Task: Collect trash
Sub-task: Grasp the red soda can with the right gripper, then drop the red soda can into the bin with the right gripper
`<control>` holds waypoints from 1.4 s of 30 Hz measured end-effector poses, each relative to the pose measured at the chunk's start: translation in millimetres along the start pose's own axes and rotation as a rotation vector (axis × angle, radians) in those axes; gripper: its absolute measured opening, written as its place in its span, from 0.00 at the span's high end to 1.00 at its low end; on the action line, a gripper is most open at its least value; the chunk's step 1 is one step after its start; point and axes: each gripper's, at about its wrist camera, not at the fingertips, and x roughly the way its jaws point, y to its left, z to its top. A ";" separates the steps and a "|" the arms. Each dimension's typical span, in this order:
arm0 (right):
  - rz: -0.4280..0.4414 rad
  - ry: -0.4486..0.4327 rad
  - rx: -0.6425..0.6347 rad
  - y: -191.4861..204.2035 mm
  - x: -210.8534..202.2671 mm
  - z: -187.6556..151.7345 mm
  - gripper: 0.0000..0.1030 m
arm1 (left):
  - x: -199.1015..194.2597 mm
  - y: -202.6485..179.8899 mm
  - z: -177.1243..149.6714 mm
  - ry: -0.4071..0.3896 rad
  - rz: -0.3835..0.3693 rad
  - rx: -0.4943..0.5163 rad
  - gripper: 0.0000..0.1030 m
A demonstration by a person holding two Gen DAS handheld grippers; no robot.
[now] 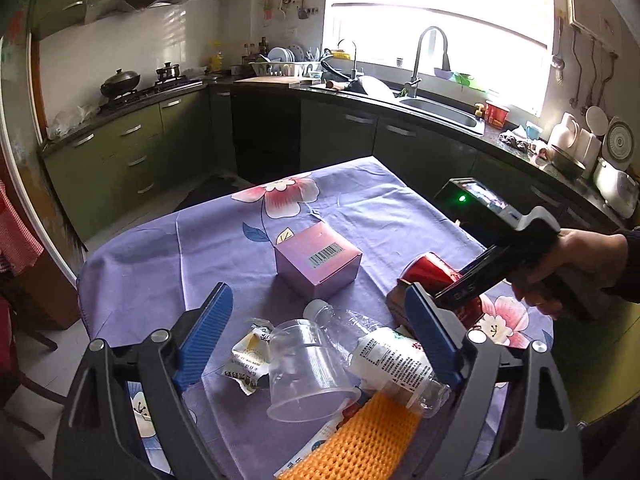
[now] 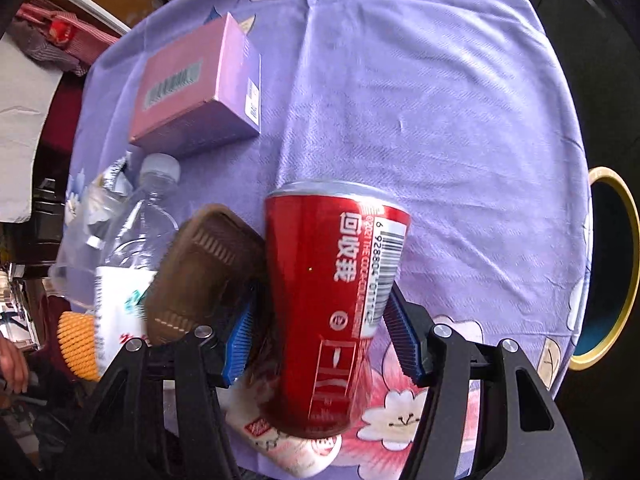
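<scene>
Red soda can (image 2: 332,300) stands between the blue pads of the right gripper (image 2: 320,336), on the lavender floral tablecloth (image 2: 440,100). Right-wrist view: the right pad meets the can at its barcode; the left pad sits close, but blur hides whether it presses. Grip on the can: cannot tell. In the left-wrist view the same can (image 1: 430,268) shows at the right of the table, partly hidden by the right gripper's body, with a hand (image 1: 580,268) on its handle.

Left gripper (image 1: 320,332) is spread wide, nothing clamped. It hangs over the near pile; a clear plastic cup (image 1: 308,368) on its side and a clear plastic bottle (image 1: 384,352) with a white label lie in the gap between its pads, neither pressed.

Count on the table:
- 1 red can
- 1 clear bottle
- 1 clear cup
- 1 pink-lilac box (image 1: 318,266), far of the pile, apart from it
- 1 crumpled wrapper (image 1: 248,356), left of the cup
- 1 orange foam net (image 1: 360,440), nearest edge
- 1 brown ribbed item (image 2: 208,268), touching the can's left side

Yellow-rimmed bin (image 2: 612,268) sits beyond the table's right edge.
</scene>
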 end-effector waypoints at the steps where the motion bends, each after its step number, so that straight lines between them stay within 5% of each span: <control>1: -0.002 0.001 0.000 -0.9 1.3 -2.3 0.49 | 0.3 0.2 0.0 0.002 0.001 0.000 0.19; 9: 0.001 -0.052 -0.008 -7.9 -7.4 -2.5 0.51 | 0.2 -1.7 -0.9 0.006 0.007 0.004 0.18; 19: 0.068 -0.234 0.049 -51.2 -84.8 -28.4 0.52 | 5.1 -12.4 2.0 0.030 0.023 0.026 0.17; 29: 0.020 -0.399 0.269 -181.4 -150.3 -64.9 0.52 | 12.3 -29.7 12.2 0.041 0.037 0.048 0.17; 39: -0.103 -0.298 0.463 -310.0 -79.4 -52.2 0.50 | 32.2 -41.8 21.0 0.093 0.064 0.066 0.17; 42: -0.128 -0.302 0.483 -323.5 -73.6 -52.9 0.39 | 36.8 -43.1 24.7 0.102 0.073 0.065 0.17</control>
